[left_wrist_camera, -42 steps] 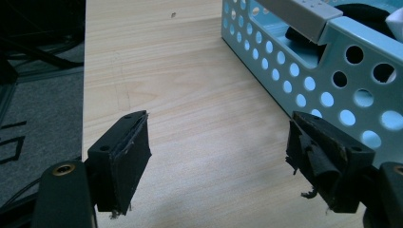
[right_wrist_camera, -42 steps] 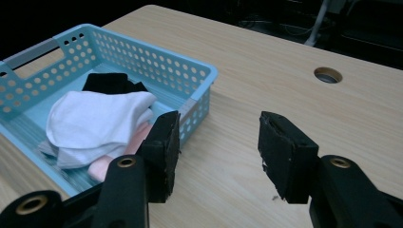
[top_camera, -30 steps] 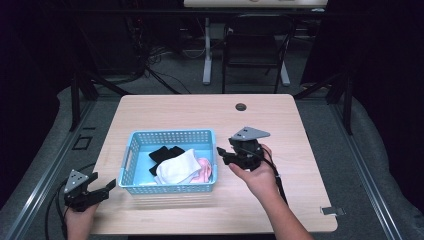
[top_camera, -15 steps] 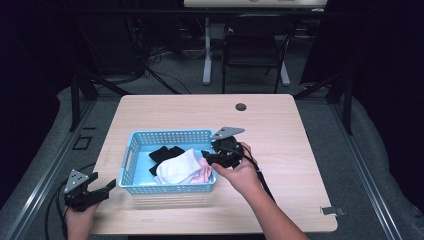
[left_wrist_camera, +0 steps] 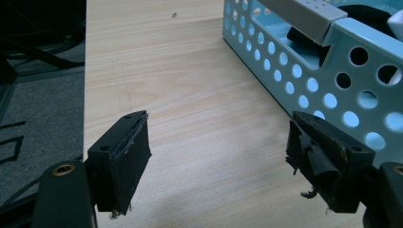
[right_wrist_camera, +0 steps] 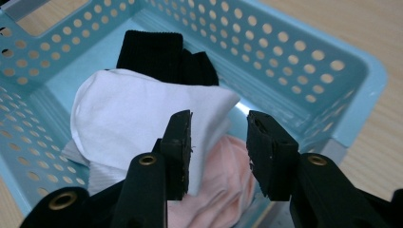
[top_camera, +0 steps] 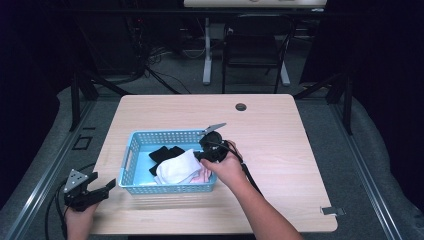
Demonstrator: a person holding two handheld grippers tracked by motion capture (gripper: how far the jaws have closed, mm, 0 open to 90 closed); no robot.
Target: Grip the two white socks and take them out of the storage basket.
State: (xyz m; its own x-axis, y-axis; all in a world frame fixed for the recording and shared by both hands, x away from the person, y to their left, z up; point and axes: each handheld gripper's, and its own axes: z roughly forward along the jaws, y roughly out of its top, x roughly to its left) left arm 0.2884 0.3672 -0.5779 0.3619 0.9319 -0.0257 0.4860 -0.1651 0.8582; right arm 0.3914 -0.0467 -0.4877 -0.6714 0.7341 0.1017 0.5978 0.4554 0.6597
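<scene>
A light blue perforated basket (top_camera: 165,134) (right_wrist_camera: 285,47) (left_wrist_camera: 304,61) on the wooden table holds a white sock (top_camera: 177,167) (right_wrist_camera: 133,109), a black sock (top_camera: 162,154) (right_wrist_camera: 152,54) behind it and a pink sock (top_camera: 202,175) (right_wrist_camera: 228,180) under it. My right gripper (top_camera: 200,154) (right_wrist_camera: 218,116) reaches into the basket's right end. Its jaws have just been closing and stand partly apart. The white sock's right tip lies between them, with no pad visibly pressing on it. My left gripper (top_camera: 107,186) (left_wrist_camera: 218,118) rests open and empty at the table's front left, beside the basket's left wall.
A round cable hole (top_camera: 241,107) sits near the table's far edge. A small metal clip (top_camera: 332,210) lies at the front right edge. Chair and desk legs (top_camera: 207,55) stand on the floor beyond the table.
My right gripper moved left and down from beside the basket into its right end, over the socks, and its jaws narrowed. The left gripper stayed still.
</scene>
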